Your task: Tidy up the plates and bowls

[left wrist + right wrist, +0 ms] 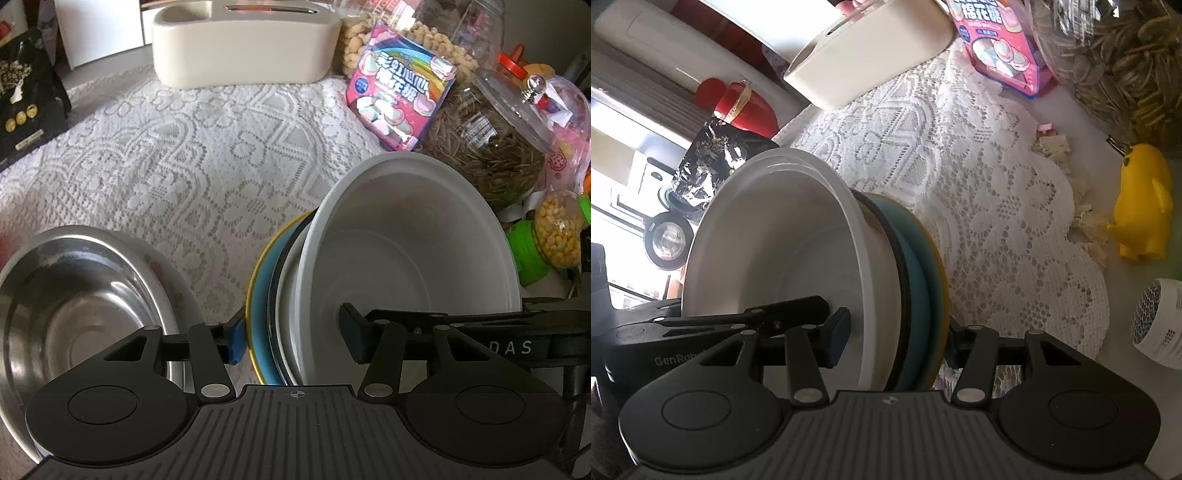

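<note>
A stack of dishes is held on edge above the lace cloth: a white bowl (406, 258) nested against a black-rimmed plate and a blue plate with a yellow rim (260, 295). My left gripper (291, 338) is shut on this stack, one pad outside the blue plate, one inside the bowl. My right gripper (895, 338) is shut on the same stack (783, 251) from the other side, with the blue plate (923, 280) between its pads. A steel bowl (74, 306) sits at the lower left in the left wrist view.
A lace tablecloth (184, 158) covers the table. A cream tissue box (243, 44), a pink marshmallow bag (399, 96), and glass jars (491, 140) stand at the back. A yellow toy (1141, 206) and a white fan (1160, 325) sit to the right.
</note>
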Demonstrator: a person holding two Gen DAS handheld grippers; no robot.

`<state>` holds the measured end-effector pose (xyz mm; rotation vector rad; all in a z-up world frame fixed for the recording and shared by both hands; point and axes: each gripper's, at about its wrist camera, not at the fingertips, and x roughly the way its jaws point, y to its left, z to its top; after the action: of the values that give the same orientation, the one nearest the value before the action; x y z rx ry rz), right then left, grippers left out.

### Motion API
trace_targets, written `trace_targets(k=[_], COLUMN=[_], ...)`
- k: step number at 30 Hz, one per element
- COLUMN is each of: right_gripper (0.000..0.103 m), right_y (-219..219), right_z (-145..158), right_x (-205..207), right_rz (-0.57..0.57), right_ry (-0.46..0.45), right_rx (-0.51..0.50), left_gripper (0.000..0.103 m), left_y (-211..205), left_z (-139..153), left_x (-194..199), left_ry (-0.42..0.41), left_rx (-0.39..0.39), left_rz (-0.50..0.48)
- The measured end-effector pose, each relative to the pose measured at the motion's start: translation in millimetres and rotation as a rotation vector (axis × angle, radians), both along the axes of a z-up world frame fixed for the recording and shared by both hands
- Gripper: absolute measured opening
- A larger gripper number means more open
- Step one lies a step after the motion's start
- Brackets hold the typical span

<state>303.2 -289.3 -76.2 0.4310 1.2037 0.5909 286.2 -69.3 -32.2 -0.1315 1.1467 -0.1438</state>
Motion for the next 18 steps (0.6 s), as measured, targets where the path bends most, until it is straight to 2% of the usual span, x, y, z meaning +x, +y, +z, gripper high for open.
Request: trace_targets(k=[5, 14, 18], right_gripper=[0.052, 0.053, 0.054], right_y=[1, 12, 12], right_z=[1, 6, 7], right_x=[0, -1, 0], right_rz=[-0.011, -0.008, -0.021], right_ry=[0.002, -0.002, 0.012], right_rx=[-0.013, -0.069, -0.069], left_gripper=[0.054, 0.057, 0.058], left_y=[2, 13, 12], left_z=[1, -5, -5], left_x=[1, 5, 6], left_ry=[0.011, 0.034, 0.034], left_rx=[-0.017, -0.114, -0.114], left_rz=[-0.029, -0.037, -0.048])
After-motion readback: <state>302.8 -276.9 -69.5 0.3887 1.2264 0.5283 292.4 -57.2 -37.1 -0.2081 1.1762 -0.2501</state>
